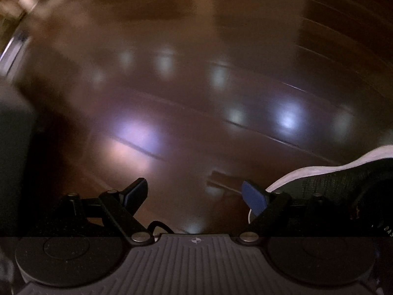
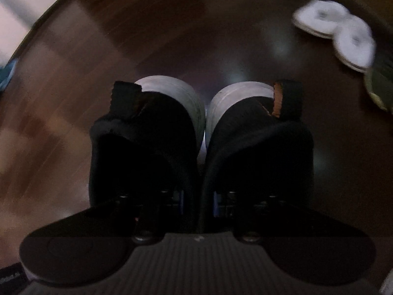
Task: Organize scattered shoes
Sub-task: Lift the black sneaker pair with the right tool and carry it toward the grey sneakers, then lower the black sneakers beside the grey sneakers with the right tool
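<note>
In the right wrist view a pair of black shoes with pale grey soles hangs side by side over the dark wooden floor, the left shoe (image 2: 145,132) and the right shoe (image 2: 260,132). My right gripper (image 2: 197,201) is shut on their inner collars, one finger inside each shoe. Both heel pull tabs point up. In the left wrist view my left gripper (image 1: 196,194) is open with nothing between its blue pads (image 1: 253,196). A black shoe with a white sole (image 1: 331,179) shows at the lower right, just beside the right finger.
The floor (image 1: 196,86) is glossy dark wood with light spots reflected in it; the view is blurred by motion. Two white round pads (image 2: 336,32) lie on the floor at upper right, with an olive object (image 2: 380,83) at the right edge. A dark block (image 1: 14,135) stands at the left.
</note>
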A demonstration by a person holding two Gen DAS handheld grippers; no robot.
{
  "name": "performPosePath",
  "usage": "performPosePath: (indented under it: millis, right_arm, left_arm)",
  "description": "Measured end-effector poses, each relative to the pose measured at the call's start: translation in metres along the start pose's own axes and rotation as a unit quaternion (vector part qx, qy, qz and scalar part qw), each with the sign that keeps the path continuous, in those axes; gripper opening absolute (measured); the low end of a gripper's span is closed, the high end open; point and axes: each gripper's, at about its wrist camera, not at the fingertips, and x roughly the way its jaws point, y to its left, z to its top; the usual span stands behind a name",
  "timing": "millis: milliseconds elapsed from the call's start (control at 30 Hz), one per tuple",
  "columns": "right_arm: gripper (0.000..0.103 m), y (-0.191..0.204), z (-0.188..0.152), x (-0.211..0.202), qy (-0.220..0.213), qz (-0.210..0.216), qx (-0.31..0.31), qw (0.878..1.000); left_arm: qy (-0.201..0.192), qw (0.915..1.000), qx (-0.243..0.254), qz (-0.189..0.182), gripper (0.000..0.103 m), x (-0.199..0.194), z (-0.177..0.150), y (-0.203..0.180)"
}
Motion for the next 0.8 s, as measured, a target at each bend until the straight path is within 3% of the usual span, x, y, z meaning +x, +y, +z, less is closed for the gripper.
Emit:
performPosePath:
  millis: [233,367,533,633,800]
  right_arm:
    - [0.022,-0.099,0.027,-0.033,-0.033,-0.036,0.097,0.994]
    - [0.022,-0.167,0.020,-0.050,-0.044,-0.063,0.149,0.986]
    - [0.022,-0.263,0.015,-0.068,-0.056,-0.105,0.214,0.969]
    - [0.022,-0.310,0.005,-0.087,-0.059,-0.131,0.241,0.960]
    - [0.022,-0.375,0.008,-0.080,-0.058,-0.152,0.264,0.951]
  left_arm:
    - [-0.023,0.9911,0.121,-0.050,0.088,-0.022,-0.062,-0.102]
    - [-0.040,0.9774,0.192,-0.078,0.088,-0.031,-0.105,-0.153]
    - [-0.055,0.9543,0.275,-0.103,0.088,-0.040,-0.166,-0.202]
    - [-0.061,0.9440,0.305,-0.109,0.088,-0.050,-0.201,-0.232]
    - [-0.081,0.9308,0.337,-0.115,0.088,-0.073,-0.228,-0.270]
